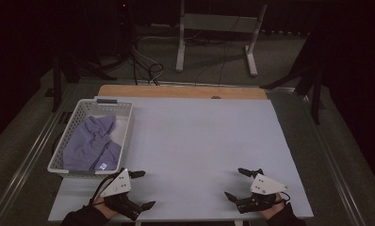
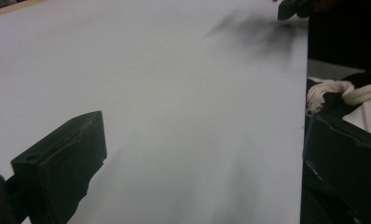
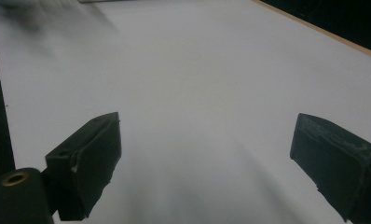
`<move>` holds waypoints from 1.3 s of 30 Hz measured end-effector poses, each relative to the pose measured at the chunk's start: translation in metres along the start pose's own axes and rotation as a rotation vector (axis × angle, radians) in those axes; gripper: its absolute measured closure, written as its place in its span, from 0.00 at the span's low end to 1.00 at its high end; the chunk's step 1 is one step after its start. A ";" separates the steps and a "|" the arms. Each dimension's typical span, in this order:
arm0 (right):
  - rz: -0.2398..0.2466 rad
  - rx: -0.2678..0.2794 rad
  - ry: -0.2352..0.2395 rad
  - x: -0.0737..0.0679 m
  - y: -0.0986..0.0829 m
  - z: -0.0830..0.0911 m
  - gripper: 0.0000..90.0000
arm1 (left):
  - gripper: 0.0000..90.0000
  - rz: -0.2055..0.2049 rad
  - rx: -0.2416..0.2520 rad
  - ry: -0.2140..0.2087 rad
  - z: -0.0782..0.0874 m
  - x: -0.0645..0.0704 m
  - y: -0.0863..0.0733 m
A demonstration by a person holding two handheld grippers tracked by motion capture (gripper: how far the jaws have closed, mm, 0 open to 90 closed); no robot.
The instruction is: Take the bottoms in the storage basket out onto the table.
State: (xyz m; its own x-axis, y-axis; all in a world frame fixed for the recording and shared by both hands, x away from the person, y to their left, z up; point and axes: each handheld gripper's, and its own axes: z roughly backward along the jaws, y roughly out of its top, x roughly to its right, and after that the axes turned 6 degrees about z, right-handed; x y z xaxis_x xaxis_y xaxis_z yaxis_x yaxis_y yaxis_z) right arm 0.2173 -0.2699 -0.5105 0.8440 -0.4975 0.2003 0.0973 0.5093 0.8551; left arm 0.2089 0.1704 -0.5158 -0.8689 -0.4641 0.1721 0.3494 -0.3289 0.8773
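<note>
Two claws hovering over the pale worktop (image 1: 199, 141).
Left claw (image 1: 143, 189) and right claw (image 1: 237, 183) are both gaping, gripping nothing; a purple garment (image 1: 92, 143) is lying in the white basket (image 1: 124, 129) at far left.

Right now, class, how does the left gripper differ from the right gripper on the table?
The left gripper sits beside the white basket holding a purple garment; the right gripper has bare white table around it. The left gripper points right across the table; the right gripper points left. Both are open, empty, near the table's near edge.
</note>
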 end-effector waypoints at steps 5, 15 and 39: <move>-0.002 0.003 -0.005 0.001 -0.002 0.000 0.10 | 0.00 0.001 -0.004 -0.004 -0.001 0.000 0.001; -0.039 0.015 -0.009 0.006 -0.004 0.006 0.10 | 0.00 -0.009 -0.020 0.003 -0.003 0.000 0.001; -0.046 0.018 -0.022 0.005 -0.001 0.006 0.10 | 0.00 -0.034 -0.041 -0.010 -0.005 0.003 0.006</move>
State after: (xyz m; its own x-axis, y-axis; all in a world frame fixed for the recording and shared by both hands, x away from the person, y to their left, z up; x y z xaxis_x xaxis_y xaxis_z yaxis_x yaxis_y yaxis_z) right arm 0.2177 -0.2771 -0.5075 0.8269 -0.5358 0.1710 0.1262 0.4731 0.8719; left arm 0.2097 0.1630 -0.5121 -0.8840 -0.4439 0.1466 0.3330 -0.3778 0.8639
